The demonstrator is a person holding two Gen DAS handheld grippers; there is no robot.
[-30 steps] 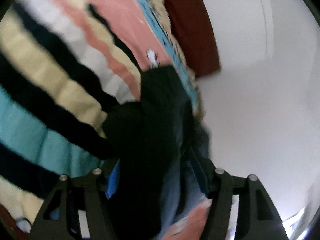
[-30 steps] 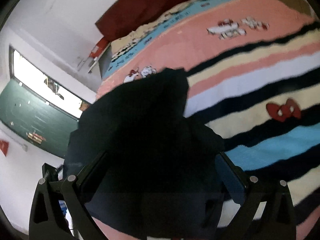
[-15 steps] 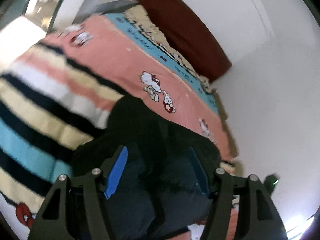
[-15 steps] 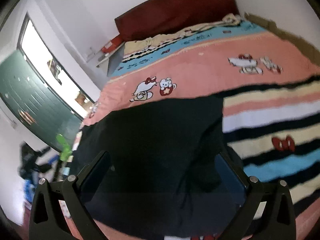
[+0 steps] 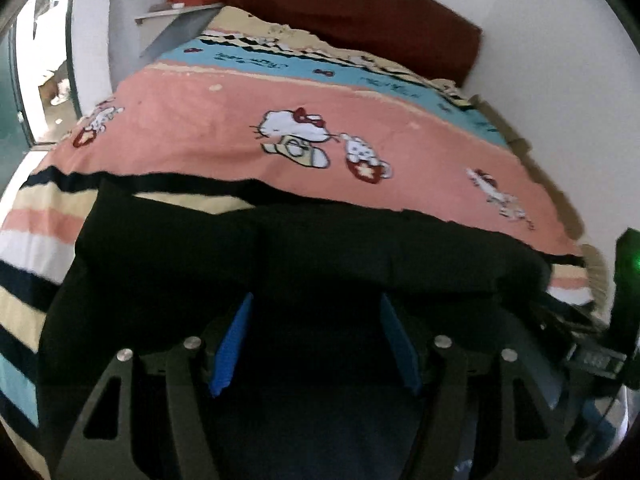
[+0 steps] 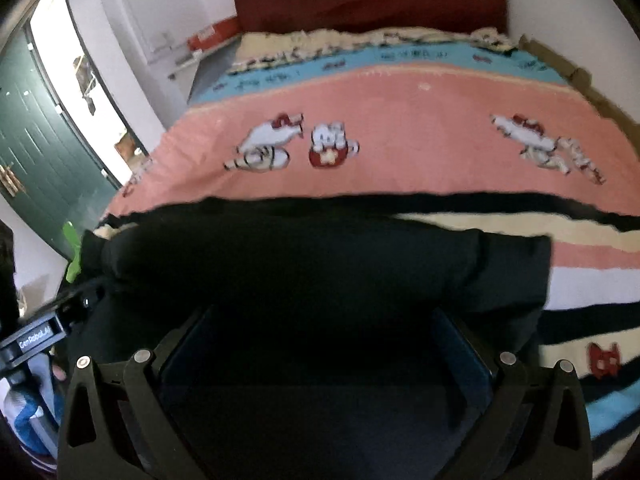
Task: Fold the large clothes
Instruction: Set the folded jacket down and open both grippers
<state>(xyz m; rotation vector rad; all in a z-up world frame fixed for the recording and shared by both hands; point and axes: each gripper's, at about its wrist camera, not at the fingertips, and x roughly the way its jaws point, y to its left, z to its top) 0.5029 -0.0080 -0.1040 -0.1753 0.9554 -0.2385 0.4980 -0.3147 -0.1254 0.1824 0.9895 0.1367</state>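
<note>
The left claw has dark cloth bunched between its blue pads, jaws standing fairly wide. The pads flank the fabric, but it is too dark to tell whether they press on it; by my reading it grips a thick fold of the garment, though I cannot be sure. The right claw shows the same: black cloth fills the gap between its fingers, and contact is lost in shadow, so I cannot tell whether it is clenched or released.

Just ahead of both claws the garment spreads in a broad dark band across the near part of the bed, its far edge running roughly straight over the striped part of the blanket. Holding it at two points along the near edge probably keeps that edge taut and level, so the cloth lies flat for a fold.

Beyond the garment lies the pink zone with cartoon figures, then a red headboard against the wall. In the left view the other claw's body sits at the right edge, close beside.
</note>
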